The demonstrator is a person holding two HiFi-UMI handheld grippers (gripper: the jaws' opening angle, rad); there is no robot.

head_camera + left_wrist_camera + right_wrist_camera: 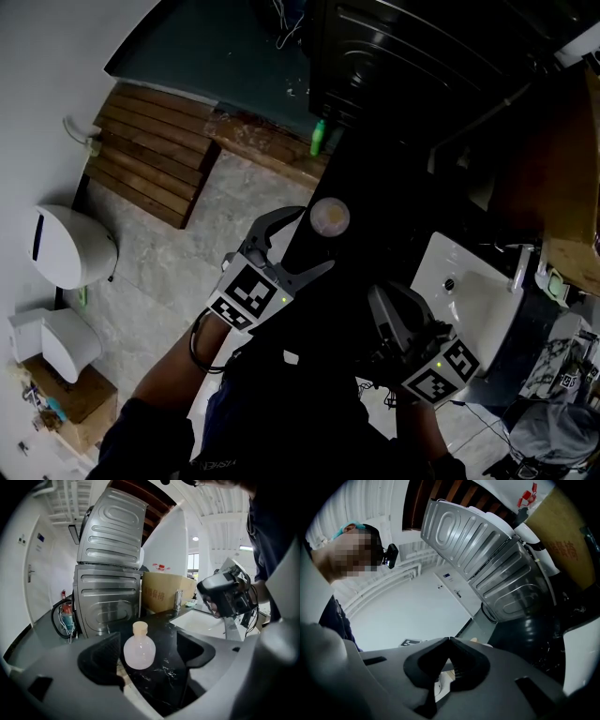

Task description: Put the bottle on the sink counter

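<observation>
My left gripper is spread wide, jaws either side of the bottle without touching it. The bottle stands upright on the black sink counter. My right gripper is pressed together, empty. The placing looks done, so I need only back away without knocking it.

Dark navy sleeves, lower frame. Left gripper, right gripper: grey shells, black jaw pads, black-and-white marker cubes, green lights.

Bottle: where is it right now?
Left gripper view, centre: the bottle stands upright on the black counter, between the open fingers of the left gripper, not gripped, with the white sink to its right.
</observation>
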